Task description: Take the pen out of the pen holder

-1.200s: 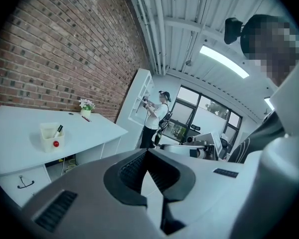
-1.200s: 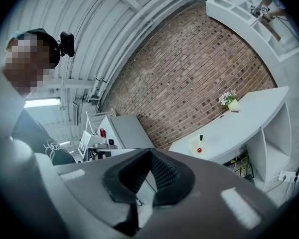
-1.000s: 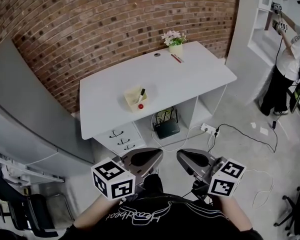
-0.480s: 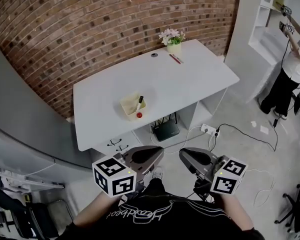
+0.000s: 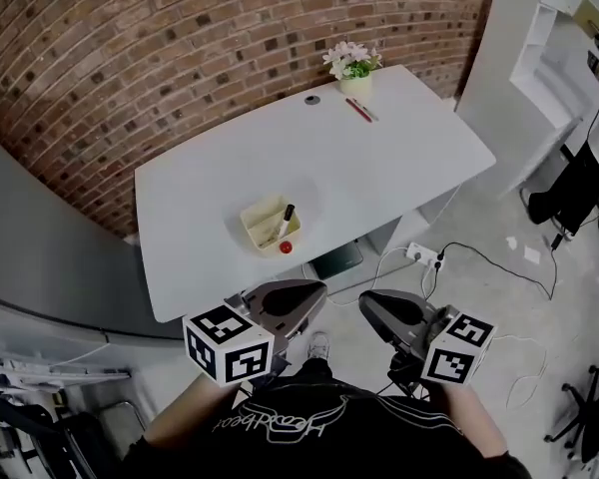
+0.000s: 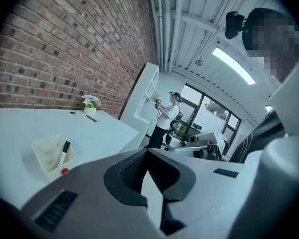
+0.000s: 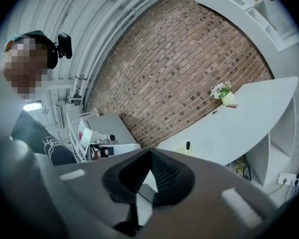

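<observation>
A pale yellow pen holder sits near the front edge of the white desk, with a black pen leaning in it and a small red thing at its front corner. Both grippers hang side by side short of the desk, above the floor. My left gripper is shut and holds nothing; the holder and pen lie ahead to its left. My right gripper also looks shut and bare, its jaws meeting at the tip. The pen shows just beyond them.
At the desk's far edge stand a flower pot, a red pen and a small dark disc. Under the desk lies a black box; a power strip and cables cross the floor. A person stands at white shelves, right.
The desk has come nearer and lower in the head view, its drawers now hidden under the top. Both grippers have travelled toward it together, still shut.
</observation>
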The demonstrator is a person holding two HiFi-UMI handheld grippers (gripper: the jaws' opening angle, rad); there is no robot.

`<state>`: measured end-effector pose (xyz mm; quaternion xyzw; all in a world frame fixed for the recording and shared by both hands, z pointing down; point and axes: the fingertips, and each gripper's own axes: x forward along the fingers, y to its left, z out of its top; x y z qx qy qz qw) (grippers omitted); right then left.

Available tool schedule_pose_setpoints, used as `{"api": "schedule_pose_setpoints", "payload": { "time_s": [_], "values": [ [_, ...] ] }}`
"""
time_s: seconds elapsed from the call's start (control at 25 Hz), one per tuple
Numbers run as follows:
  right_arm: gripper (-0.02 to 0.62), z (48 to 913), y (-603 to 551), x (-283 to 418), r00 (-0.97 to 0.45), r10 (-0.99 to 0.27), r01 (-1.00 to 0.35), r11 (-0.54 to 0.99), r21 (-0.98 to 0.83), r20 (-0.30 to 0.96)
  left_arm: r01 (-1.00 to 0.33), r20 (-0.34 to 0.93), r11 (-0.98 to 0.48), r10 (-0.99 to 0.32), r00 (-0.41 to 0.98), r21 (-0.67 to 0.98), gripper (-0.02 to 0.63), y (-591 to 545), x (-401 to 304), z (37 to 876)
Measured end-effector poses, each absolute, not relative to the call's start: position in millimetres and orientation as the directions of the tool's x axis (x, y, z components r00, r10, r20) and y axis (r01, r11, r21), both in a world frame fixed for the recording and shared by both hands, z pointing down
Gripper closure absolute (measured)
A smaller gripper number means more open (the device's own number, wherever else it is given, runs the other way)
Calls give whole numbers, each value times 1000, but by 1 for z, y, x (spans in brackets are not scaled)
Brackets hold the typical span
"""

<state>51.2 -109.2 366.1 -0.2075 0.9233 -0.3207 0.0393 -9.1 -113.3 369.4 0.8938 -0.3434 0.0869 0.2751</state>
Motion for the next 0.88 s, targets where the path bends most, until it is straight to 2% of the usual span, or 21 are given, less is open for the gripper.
{"api": "schedule_pose_setpoints", "payload": {
  "time_s": [0.56,0.88],
  "values": [
    [592,398,-164,17,-900,-416,-394,652,-648,128,-669,381,-628,-550,743,397,604,-183,-53,399],
    [592,411,-189,10,-886,-441,-416,619,-666,144,-707,382,-610,-596,707,357,601,-222,-77,408]
  ]
}}
